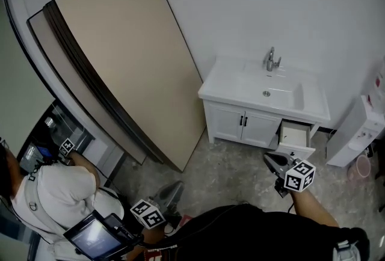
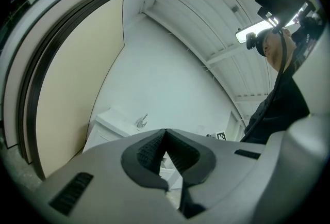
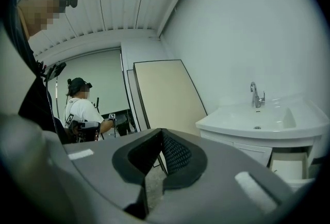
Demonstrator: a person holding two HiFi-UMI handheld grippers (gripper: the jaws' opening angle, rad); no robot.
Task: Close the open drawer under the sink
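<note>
A white sink cabinet (image 1: 264, 100) stands against the back wall, with a chrome tap (image 1: 272, 59) on top. Its right-hand drawer (image 1: 295, 136) is pulled out, beside two shut doors (image 1: 242, 122). My right gripper (image 1: 270, 159) hovers just in front of the drawer, a little to its left, jaws shut and empty. My left gripper (image 1: 177, 187) is further back and left over the floor, also shut with nothing in it. In the right gripper view the open drawer (image 3: 290, 163) lies low right of the jaws (image 3: 161, 132). The left gripper view shows the cabinet (image 2: 109, 124) beyond its jaws (image 2: 165, 132).
Large beige boards (image 1: 129, 55) lean against the wall left of the cabinet. A white appliance (image 1: 360, 128) and a pink bucket (image 1: 363, 165) stand to the right. A person in a white shirt (image 1: 57, 193) crouches at lower left with a screen (image 1: 94, 237).
</note>
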